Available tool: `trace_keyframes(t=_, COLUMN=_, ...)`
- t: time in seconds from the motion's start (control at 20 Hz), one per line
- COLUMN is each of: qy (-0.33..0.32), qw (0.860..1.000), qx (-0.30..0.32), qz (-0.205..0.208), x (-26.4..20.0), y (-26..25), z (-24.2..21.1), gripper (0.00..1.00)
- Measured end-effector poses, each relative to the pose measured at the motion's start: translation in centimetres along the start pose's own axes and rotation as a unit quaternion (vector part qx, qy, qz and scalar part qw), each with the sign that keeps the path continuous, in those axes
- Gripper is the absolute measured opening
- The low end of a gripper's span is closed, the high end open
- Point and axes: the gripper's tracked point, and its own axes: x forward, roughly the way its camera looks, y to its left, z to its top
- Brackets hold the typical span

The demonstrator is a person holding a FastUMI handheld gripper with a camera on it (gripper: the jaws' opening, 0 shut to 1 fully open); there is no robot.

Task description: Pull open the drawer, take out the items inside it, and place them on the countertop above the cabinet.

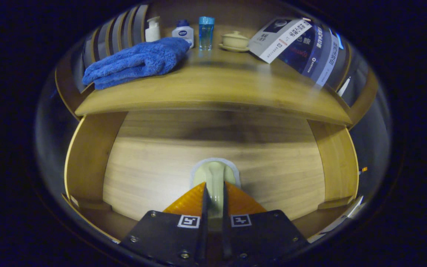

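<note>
One big wooden cabinet (87,155) takes up the scene, its countertop (213,92) curving across above the fingers. Below it sits the drawer front (154,174), flat pale wood, looking closed or barely started. Up top, a blue towel (135,61) lies folded beside a booklet (280,39), then a lidded cup (235,40), a tall blue bottle (206,32), a small tube (184,32) and a pump bottle (152,29) along the back. Smallest of all: the pale knob (214,174), and the gripper (214,193) has its fingers drawn in narrow, clamped on its stem from either side. That knob is the only purchase, looks rigid and smooth, so a slip is possible. The drawer should be stiff and fairly heavy; a straight, level pull looks best.
</note>
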Motion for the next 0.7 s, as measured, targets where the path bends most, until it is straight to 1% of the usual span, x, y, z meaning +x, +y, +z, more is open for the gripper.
trace_keyframes(t=0.5, qy=-0.067, qw=0.997, qx=0.021, qz=-0.023, x=-6.7, y=-1.4, z=3.8, gripper=0.16)
trace_keyframes(t=0.7, qy=-0.118, qw=0.992, qx=0.036, qz=-0.012, x=-8.7, y=-1.3, z=7.3, gripper=0.16)
